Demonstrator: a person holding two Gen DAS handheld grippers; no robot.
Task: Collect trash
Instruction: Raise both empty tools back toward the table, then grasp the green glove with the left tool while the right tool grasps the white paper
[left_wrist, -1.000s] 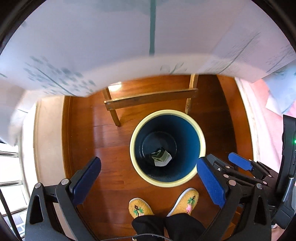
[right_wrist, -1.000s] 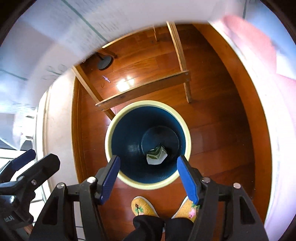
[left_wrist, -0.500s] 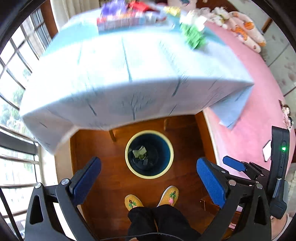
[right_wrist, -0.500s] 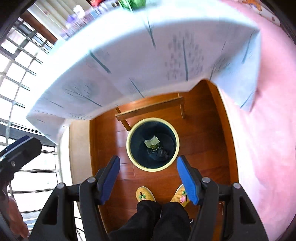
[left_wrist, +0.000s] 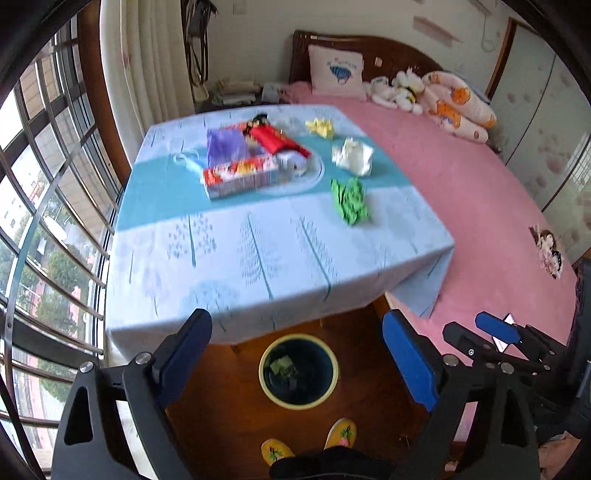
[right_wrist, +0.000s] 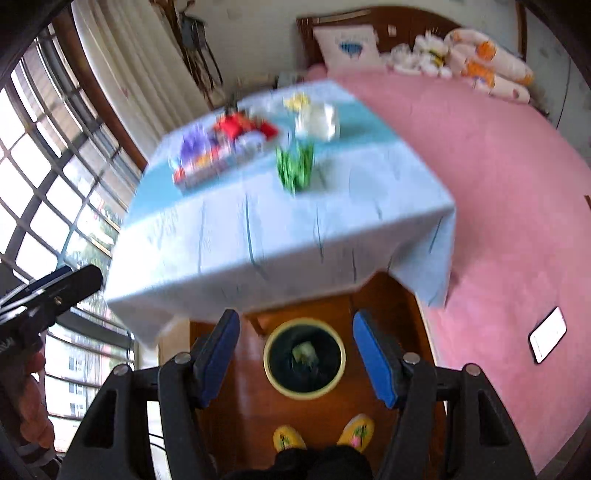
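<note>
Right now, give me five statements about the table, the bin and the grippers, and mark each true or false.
1. The bin stands on the wooden floor near the table's edge. True.
2. The bin is empty. False: trash lies at its bottom.
3. The left hand-held gripper holds the green wrapper. False: its jaws are open and empty; the wrapper lies on the tablecloth.
4. The right hand-held gripper is open and empty. True.
5. The white crumpled paper lies on the pink bed. False: it lies on the tablecloth, beyond the green wrapper.
</note>
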